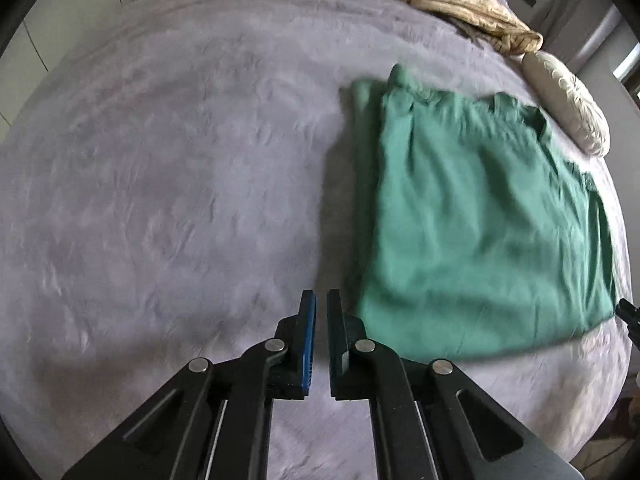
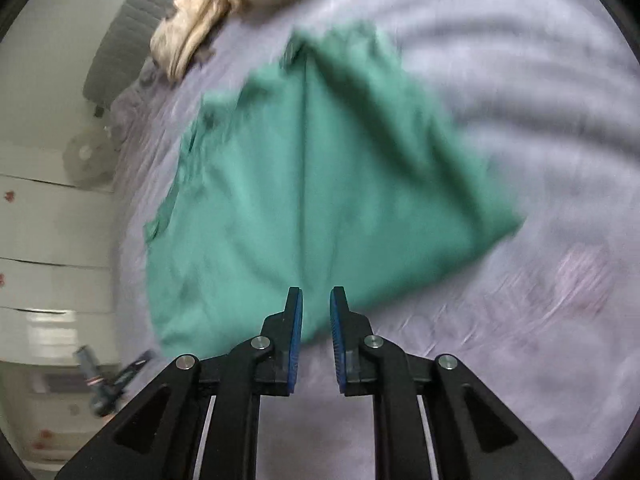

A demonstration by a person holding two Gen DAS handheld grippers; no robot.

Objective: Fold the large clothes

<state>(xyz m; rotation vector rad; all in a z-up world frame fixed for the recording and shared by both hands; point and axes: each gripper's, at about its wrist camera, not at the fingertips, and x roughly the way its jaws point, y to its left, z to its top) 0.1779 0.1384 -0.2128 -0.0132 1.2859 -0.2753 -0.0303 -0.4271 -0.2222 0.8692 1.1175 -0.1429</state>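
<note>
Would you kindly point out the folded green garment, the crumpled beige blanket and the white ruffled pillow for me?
Folded green garment (image 1: 480,216): left wrist view, middle of its top layer.
Crumpled beige blanket (image 1: 460,0): left wrist view, centre of the bundle.
White ruffled pillow (image 1: 568,100): left wrist view, middle of its upper face.

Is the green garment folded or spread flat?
Folded: the green garment shows layered edges along one side and lies compact on the bed.

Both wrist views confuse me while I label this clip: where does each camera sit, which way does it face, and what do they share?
Left wrist: on the left tool, looking along its nearly closed black fingers over the grey bed cover; the folded green garment lies ahead to the right.
Right wrist: on the right tool, fingers slightly apart, empty, facing the garment directly.
Shared: garment, bed cover, crumpled beige blanket.
</note>
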